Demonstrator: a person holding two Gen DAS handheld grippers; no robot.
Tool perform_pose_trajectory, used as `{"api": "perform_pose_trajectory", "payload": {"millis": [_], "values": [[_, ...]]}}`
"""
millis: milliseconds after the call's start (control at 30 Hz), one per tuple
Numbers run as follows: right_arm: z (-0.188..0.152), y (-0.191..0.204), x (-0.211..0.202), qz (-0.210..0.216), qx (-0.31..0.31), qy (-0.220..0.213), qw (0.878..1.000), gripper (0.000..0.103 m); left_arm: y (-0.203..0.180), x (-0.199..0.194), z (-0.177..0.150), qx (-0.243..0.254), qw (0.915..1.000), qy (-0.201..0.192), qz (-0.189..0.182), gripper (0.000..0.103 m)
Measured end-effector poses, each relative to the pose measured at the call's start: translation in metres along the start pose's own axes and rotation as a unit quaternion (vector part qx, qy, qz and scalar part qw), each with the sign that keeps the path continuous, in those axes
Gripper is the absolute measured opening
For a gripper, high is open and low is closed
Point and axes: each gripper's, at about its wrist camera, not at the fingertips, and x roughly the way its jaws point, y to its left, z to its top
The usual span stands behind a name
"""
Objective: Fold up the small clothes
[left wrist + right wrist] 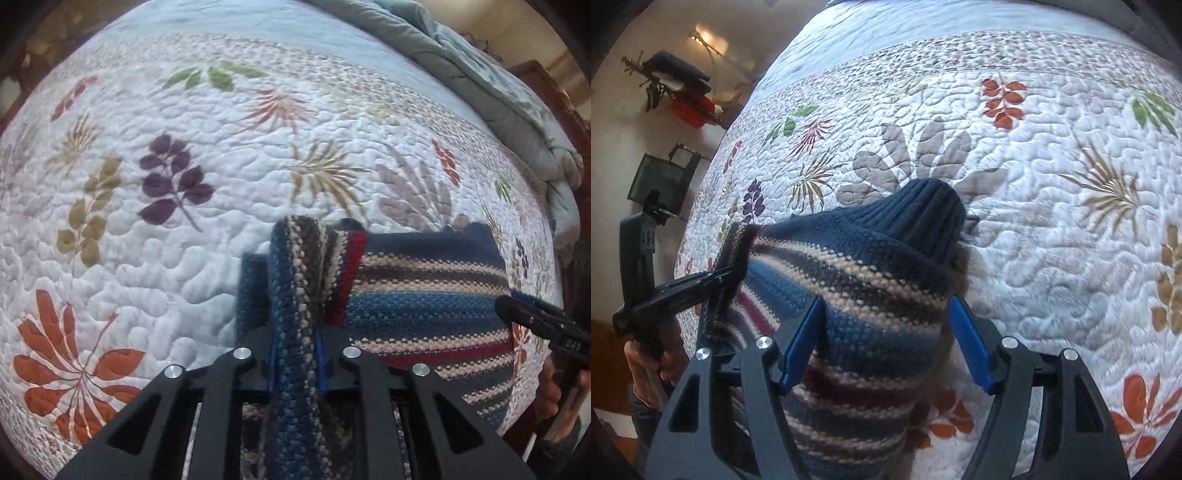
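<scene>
A small striped knit sweater [424, 291], navy, beige, grey and red, lies on a white quilt with leaf prints [155, 258]. My left gripper [297, 332] is shut on a bunched fold of the sweater's left edge and holds it raised. In the right wrist view the sweater [871, 280] lies ahead with its navy ribbed cuff [934, 206] pointing away. My right gripper [886, 306] is open, its blue pads [803, 343] straddling the sweater's right part without closing on it. The left gripper [701, 284] shows at the left, clamped on the sweater edge.
A grey-blue duvet [491, 85] is heaped along the quilt's far right side, by a wooden bed frame. Left of the bed in the right wrist view stand a dark chair [661, 184] and a shelf with a red box [690, 107]. Quilt [1052, 221] stretches ahead.
</scene>
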Motion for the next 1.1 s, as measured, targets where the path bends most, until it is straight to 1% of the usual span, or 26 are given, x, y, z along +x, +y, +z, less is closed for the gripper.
{"api": "perform_pose_trajectory", "payload": {"millis": [67,100,167,200,233,267,333,367,433,500,533,600,700,800,900,967,1000,1033,1100], "values": [[-0.001,-0.002,0.008,0.002,0.004,0.004,1.0,0.069,0.007,0.005,0.001,-0.014,0.9998,0.002,-0.012,0.017],[-0.001,-0.004,0.012,0.005,0.007,0.006,1.0,0.069,0.005,0.005,0.001,-0.01,0.9999,0.001,-0.011,0.017],[-0.002,-0.008,0.013,0.012,0.015,0.008,1.0,0.069,-0.001,0.005,-0.001,0.011,0.9999,-0.002,0.008,0.023],[-0.002,-0.01,0.011,0.017,0.017,0.008,1.0,0.069,-0.004,0.002,-0.002,0.02,0.9997,-0.005,0.016,0.029],[-0.003,-0.01,0.009,0.017,0.017,0.007,1.0,0.069,-0.005,-0.001,-0.002,0.02,0.9997,-0.005,0.016,0.037],[-0.004,-0.01,0.005,0.016,0.015,0.004,1.0,0.07,-0.003,-0.004,-0.003,0.015,0.9998,-0.004,0.015,0.04],[-0.009,-0.007,-0.005,0.013,0.008,-0.002,1.0,0.072,0.002,-0.011,-0.006,-0.002,1.0,-0.002,-0.003,0.054],[-0.013,-0.004,-0.012,0.012,0.002,-0.003,1.0,0.072,0.006,-0.017,-0.01,-0.009,0.9998,0.002,-0.018,0.057],[-0.02,-0.001,-0.018,0.006,-0.007,0.0,1.0,0.074,0.011,-0.025,-0.019,-0.016,0.9993,0.006,-0.032,0.068],[-0.03,0.003,-0.026,-0.005,-0.02,0.004,1.0,0.074,0.015,-0.035,-0.033,-0.014,0.9993,0.006,-0.035,0.073],[-0.037,0.006,-0.031,-0.009,-0.028,0.005,1.0,0.075,0.016,-0.04,-0.041,-0.005,0.9996,0.002,-0.029,0.076],[-0.05,0.012,-0.035,-0.014,-0.036,0.014,0.999,0.075,0.017,-0.044,-0.054,0.005,0.9997,0.006,-0.024,0.082],[-0.07,0.021,-0.036,-0.014,-0.041,0.025,0.999,0.077,0.013,-0.042,-0.073,0.015,0.9995,0.016,-0.024,0.082],[-0.082,0.028,-0.033,-0.02,-0.032,0.033,0.999,0.079,0.005,-0.035,-0.083,0.026,0.9992,0.022,-0.019,0.083],[-0.087,0.034,-0.028,-0.03,-0.028,0.031,0.999,0.08,-0.002,-0.022,-0.085,0.033,0.9989,0.026,-0.021,0.083],[-0.088,0.038,-0.024,-0.031,-0.03,0.033,0.999,0.08,-0.006,-0.012,-0.082,0.031,0.9987,0.028,-0.03,0.084],[-0.088,0.039,-0.023,-0.028,-0.029,0.034,0.999,0.08,-0.006,-0.009,-0.081,0.03,0.9984,0.03,-0.037,0.085],[-0.088,0.039,-0.021,-0.019,-0.028,0.038,0.999,0.081,-0.006,-0.005,-0.079,0.03,0.998,0.032,-0.047,0.089],[-0.087,0.038,-0.017,-0.005,-0.028,0.046,0.999,0.082,-0.004,0.001,-0.076,0.027,0.9975,0.031,-0.058,0.093]]}}
